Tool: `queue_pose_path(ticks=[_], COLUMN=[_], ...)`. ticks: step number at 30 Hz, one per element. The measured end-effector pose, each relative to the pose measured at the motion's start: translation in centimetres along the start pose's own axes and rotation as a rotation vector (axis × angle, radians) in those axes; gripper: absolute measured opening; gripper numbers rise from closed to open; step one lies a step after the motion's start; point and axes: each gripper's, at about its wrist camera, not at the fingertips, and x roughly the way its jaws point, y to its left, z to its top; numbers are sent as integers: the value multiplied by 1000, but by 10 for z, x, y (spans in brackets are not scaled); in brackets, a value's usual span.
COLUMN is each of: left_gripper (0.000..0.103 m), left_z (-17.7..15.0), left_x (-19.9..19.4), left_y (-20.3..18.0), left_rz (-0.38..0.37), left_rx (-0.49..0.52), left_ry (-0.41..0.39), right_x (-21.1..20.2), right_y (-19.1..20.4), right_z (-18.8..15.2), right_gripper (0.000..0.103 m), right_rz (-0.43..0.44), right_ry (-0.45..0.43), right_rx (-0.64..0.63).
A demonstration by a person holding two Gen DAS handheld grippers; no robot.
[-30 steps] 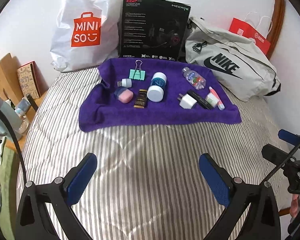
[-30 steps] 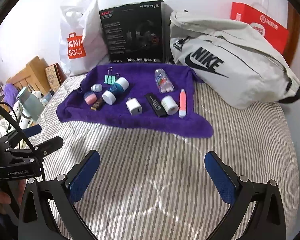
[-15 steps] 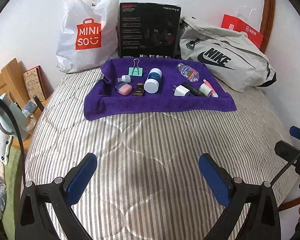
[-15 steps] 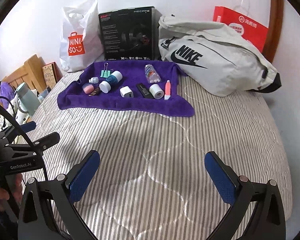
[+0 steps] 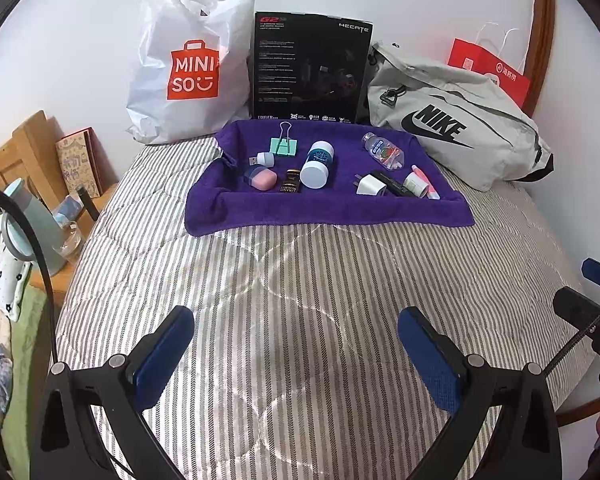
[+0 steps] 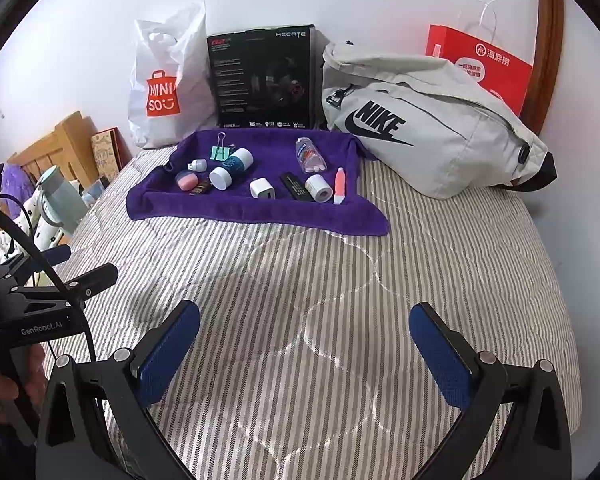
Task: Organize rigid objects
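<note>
A purple towel [image 5: 324, 210] [image 6: 260, 210] lies at the far end of the striped bed. On it lie several small objects: a green binder clip [image 5: 283, 145], a small USB light [image 5: 263, 159], a pink-and-blue case [image 5: 260, 179], a dark sachet [image 5: 290, 182], a blue-and-white jar [image 5: 317, 162], a clear bottle [image 5: 382, 151], a white charger [image 5: 370, 185] [image 6: 261, 189], a black bar [image 6: 296, 187], a white roll [image 6: 318, 188] and a pink tube [image 6: 339, 185]. My left gripper [image 5: 296, 354] and right gripper [image 6: 306, 354] are open, empty, and well short of the towel above the bed.
Behind the towel stand a white Miniso bag [image 5: 188, 68], a black box [image 5: 310, 70], a grey Nike bag [image 5: 456, 128] and a red paper bag [image 5: 488, 70]. A wooden bedside stand [image 5: 28, 160] with a kettle [image 5: 32, 220] is on the left. The right gripper also shows in the left wrist view [image 5: 598, 312].
Both grippers have pulled back from the towel over the last second, so it looks farther away and smaller. Both stayed open. Nothing on the towel moved.
</note>
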Motion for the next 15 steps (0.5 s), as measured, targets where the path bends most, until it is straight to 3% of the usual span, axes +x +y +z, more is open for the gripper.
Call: queue_pose_path(ticks=[15], left_gripper=[103], left_z=[-1], left_x=[-1], left_y=[0], left_rz=[7], left_rx=[4], left_ry=[2], right_x=[0], right_y=[1], right_z=[-1], right_gripper=[103], right_rz=[-3], right_ry=[5], right_rx=[5])
